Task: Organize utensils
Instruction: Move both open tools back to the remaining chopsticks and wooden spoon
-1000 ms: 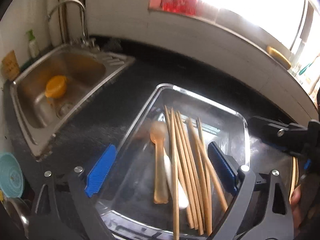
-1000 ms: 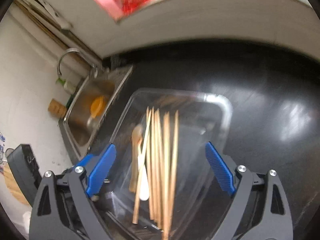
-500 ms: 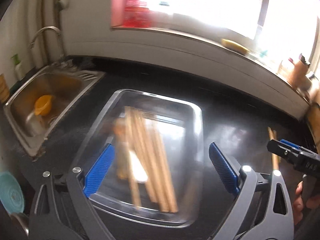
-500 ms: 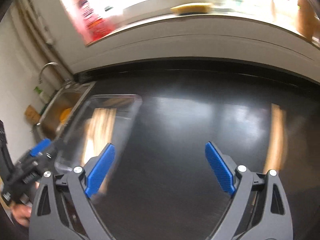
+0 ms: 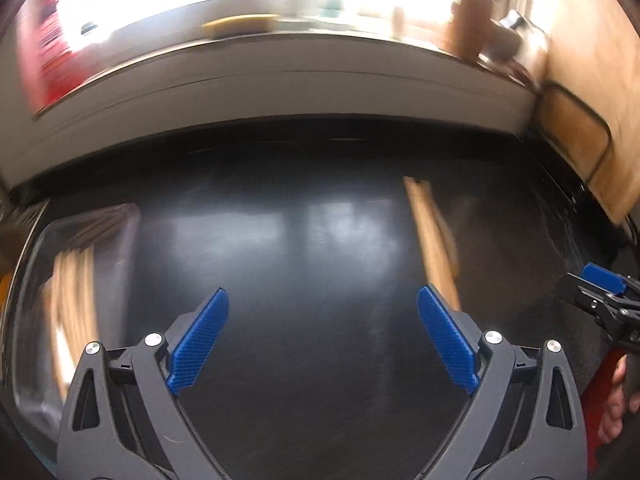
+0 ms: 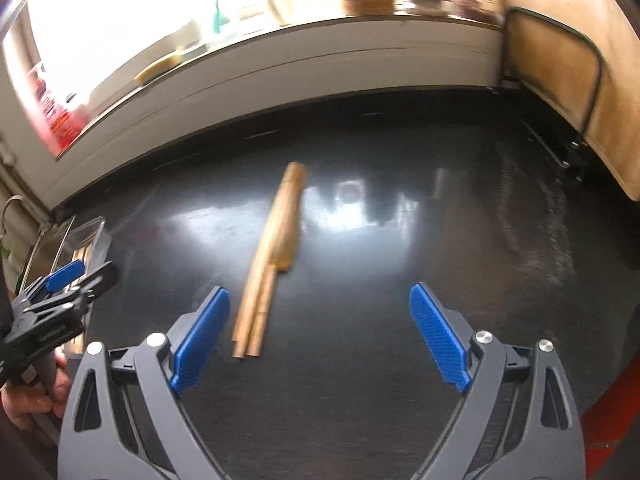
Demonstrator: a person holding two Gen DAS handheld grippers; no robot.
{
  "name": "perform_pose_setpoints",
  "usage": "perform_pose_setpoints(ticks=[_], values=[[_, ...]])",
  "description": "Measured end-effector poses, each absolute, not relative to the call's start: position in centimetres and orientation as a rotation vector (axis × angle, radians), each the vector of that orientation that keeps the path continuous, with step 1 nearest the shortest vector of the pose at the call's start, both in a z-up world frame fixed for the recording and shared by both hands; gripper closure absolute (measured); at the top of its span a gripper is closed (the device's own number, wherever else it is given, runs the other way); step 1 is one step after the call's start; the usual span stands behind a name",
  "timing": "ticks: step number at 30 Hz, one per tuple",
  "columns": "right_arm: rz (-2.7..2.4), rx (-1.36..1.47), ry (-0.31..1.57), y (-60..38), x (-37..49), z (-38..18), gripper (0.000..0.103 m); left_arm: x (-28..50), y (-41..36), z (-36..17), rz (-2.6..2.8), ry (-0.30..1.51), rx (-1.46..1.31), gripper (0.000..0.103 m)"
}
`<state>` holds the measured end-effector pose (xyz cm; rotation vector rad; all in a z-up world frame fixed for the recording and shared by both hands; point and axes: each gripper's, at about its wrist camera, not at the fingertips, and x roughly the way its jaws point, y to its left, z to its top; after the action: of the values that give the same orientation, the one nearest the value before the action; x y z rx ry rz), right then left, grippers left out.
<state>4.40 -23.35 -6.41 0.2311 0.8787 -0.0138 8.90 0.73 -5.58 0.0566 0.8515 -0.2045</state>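
A small bundle of wooden chopsticks [image 6: 271,256] lies loose on the black counter, just ahead of my right gripper's left finger; the same bundle [image 5: 432,240] shows blurred beyond my left gripper's right finger. My right gripper [image 6: 320,336] is open and holds nothing. My left gripper [image 5: 322,340] is also open and empty over bare counter. A clear glass tray [image 5: 24,280] with several chopsticks [image 5: 74,300] in it sits at the far left; the tray [image 6: 86,232] is small at the left edge of the right wrist view.
The black counter [image 6: 400,220] runs back to a white wall ledge [image 6: 280,64] under a bright window with jars and bottles. A wooden cutting board [image 6: 568,52] leans at the right. A sink tap [image 6: 12,204] peeks in at the far left.
Both grippers have swung right, away from the glass tray. The tray slid to the left edge of both views and the loose chopsticks on the counter came to the centre.
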Motion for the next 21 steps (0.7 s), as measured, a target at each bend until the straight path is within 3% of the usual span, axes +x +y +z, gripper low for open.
perform_pose_setpoints(ticks=[6, 21], values=[[-0.021, 0.211, 0.878, -24.6, 4.8, -6.2, 0.014, 10.0, -3.3, -6.4, -0.241, 0.874, 0.085, 0.01], [0.011, 0.193, 0.907, -24.8, 7.9, -6.9, 0.015, 12.8, -4.0, -7.1, -0.268, 0.889, 0.111, 0.01]])
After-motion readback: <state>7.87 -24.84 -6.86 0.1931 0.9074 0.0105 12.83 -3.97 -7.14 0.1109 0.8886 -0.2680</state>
